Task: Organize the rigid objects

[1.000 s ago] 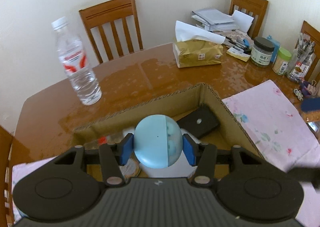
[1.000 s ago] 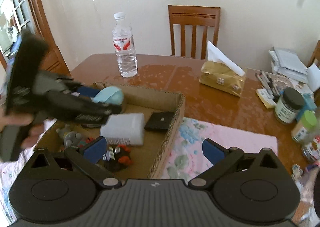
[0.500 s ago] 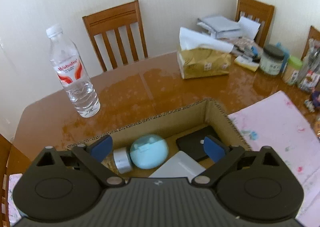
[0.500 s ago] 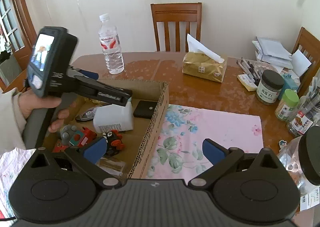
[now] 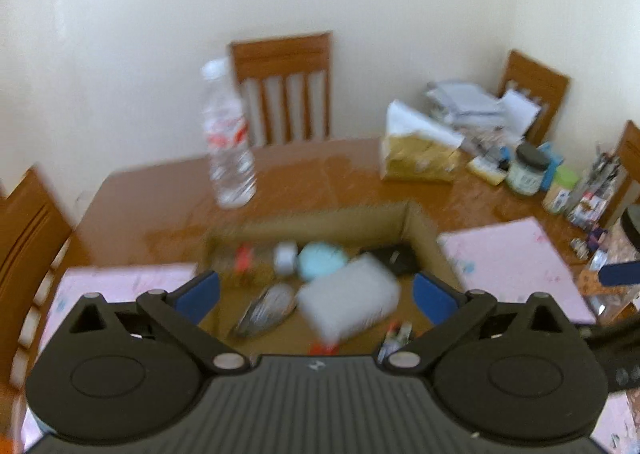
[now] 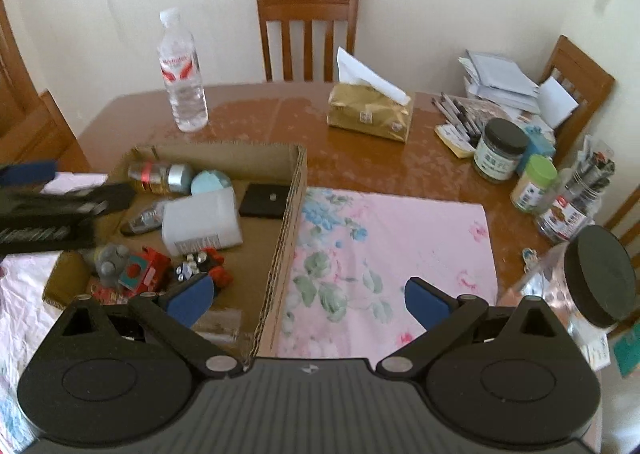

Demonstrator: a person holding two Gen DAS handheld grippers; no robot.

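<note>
A light-blue round case [image 5: 322, 260] lies in the cardboard box [image 5: 424, 230], beside a white container [image 5: 348, 300] and a black flat case [image 5: 394, 258]. My left gripper [image 5: 316, 292] hangs above the box, its jaws opening wide with nothing between them; this view is blurred. In the right wrist view the same blue case [image 6: 210, 182] sits near the box's far wall [image 6: 224, 158], and the left gripper's black fingers [image 6: 92, 200] reach in from the left. My right gripper [image 6: 308, 296] is open and empty over the box's right wall and the pink floral cloth [image 6: 392, 246].
A clear jar with a black lid [image 6: 596, 282] stands close at the right. A water bottle [image 6: 182, 74], a gold tissue pack [image 6: 370, 110], jars, pens and papers fill the far table. Toys and a silver item lie in the box. Wooden chairs ring the table.
The left gripper let go of the light-blue case, which now lies in the box, then opened wide and drew back and up. The right gripper's view swung to the right.
</note>
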